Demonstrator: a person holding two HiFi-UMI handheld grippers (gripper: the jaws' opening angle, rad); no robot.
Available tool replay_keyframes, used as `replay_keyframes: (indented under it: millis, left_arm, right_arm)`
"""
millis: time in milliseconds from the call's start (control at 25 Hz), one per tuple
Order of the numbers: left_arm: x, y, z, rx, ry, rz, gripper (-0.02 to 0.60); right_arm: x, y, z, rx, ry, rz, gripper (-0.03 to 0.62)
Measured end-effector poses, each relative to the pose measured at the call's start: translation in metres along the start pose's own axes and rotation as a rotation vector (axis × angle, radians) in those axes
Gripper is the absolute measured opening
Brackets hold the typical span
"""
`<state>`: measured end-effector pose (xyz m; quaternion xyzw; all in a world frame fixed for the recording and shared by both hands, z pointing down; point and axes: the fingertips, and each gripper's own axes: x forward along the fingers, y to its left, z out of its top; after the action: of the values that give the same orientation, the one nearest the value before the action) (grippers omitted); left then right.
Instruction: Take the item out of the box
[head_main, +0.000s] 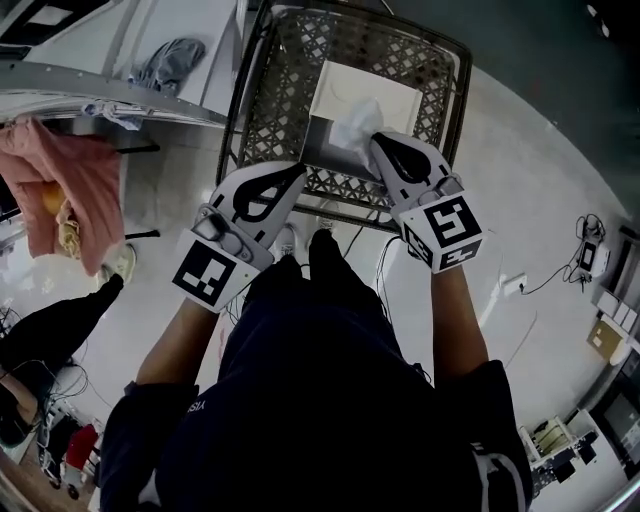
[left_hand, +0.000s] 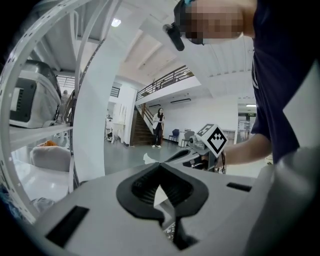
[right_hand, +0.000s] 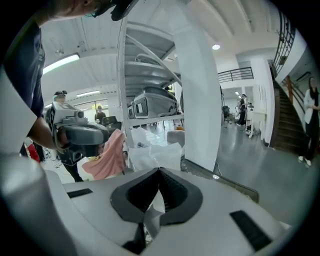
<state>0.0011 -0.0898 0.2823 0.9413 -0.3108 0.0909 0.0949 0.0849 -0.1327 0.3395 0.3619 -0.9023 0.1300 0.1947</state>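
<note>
A white box lies open inside a wire-mesh cart, with a grey flap at its near side. A crumpled white bag rises out of the box. My right gripper is at the bag, and in the right gripper view the jaws are shut with a crinkled white sheet pinched between the pads. At the flap's near corner my left gripper is shut too. A pale sheet edge shows between its pads.
A pink cloth hangs from a metal shelf to the left, and a grey cloth lies behind it. Someone's dark-clad leg crosses the floor at lower left. Cables and a small device lie at the right.
</note>
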Motion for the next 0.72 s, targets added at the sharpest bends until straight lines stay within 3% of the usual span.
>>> replay_keyframes:
  millis: [720]
  left_arm:
    - [-0.013,-0.017,0.052,0.068,-0.061,-0.029,0.007]
  right_arm:
    - [-0.059,0.018,0.090,-0.002,-0.218,-0.049,0.025]
